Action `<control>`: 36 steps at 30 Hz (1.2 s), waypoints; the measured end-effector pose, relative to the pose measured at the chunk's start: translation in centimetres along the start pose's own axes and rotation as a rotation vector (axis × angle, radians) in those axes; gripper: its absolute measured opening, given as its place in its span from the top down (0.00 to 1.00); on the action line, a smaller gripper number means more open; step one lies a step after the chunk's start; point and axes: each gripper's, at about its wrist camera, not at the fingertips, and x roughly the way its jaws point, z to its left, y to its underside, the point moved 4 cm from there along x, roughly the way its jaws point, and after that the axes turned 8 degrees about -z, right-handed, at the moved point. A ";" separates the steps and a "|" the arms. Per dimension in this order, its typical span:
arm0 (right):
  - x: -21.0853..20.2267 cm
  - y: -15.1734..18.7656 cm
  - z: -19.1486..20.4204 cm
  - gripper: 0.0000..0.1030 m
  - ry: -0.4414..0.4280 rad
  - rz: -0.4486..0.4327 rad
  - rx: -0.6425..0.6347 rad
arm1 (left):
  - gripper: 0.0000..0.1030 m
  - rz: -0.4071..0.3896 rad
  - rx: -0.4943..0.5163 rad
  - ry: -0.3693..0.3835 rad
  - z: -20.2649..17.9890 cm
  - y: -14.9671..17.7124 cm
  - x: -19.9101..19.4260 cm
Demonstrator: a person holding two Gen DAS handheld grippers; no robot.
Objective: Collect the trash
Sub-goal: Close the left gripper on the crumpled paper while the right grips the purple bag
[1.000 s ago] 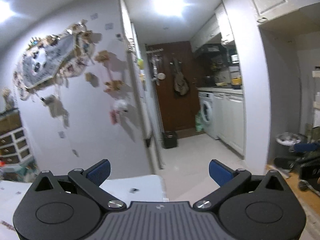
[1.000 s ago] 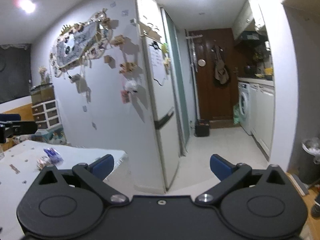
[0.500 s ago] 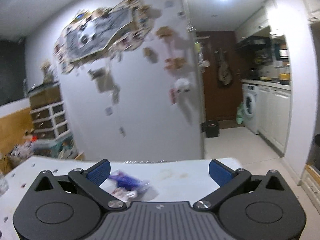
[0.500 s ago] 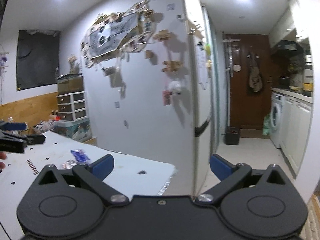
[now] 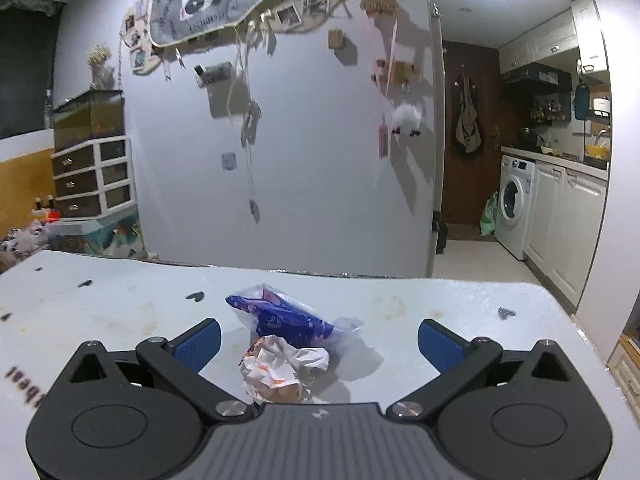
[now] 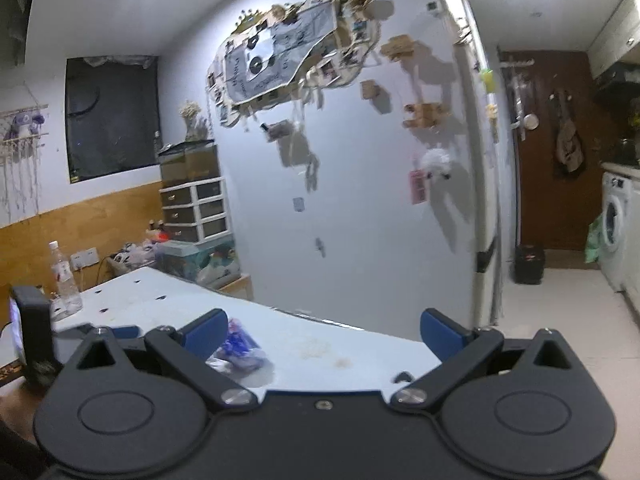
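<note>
Both grippers have swung down toward the white table (image 5: 460, 304). Left gripper (image 5: 319, 338) hangs wide apart around the crumpled paper (image 5: 280, 368) and blue wrapper (image 5: 286, 318). Right gripper (image 6: 322, 330) gapes too; only it shows a bottle (image 6: 64, 276).

Your left tool (image 5: 319, 338) is held level and points forward, its jaws spread wide. The two blue pads (image 5: 199, 339) stand well apart at either side of the view, with nothing gripped between them. Both black linkage arms are splayed outward from the body. Your right tool (image 6: 322, 330) is in the same state: jaws fully apart, blue pads (image 6: 440, 330) at the far left and right of its view, nothing between them. From the right wrist view, part of your left tool (image 6: 120, 331) shows at the left edge, blurred, just beside the right tool's left finger.
</note>
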 end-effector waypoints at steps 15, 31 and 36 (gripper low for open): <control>12.5 2.3 5.4 0.00 -0.039 0.142 0.032 | 0.00 0.131 -0.037 0.137 3.9 2.1 7.6; 24.7 8.6 10.4 0.11 -0.118 0.365 0.086 | 0.16 0.172 -0.067 0.155 5.4 4.1 8.6; 26.8 10.3 11.5 0.21 -0.108 0.427 -0.003 | 0.20 0.181 -0.063 0.164 5.3 4.5 8.8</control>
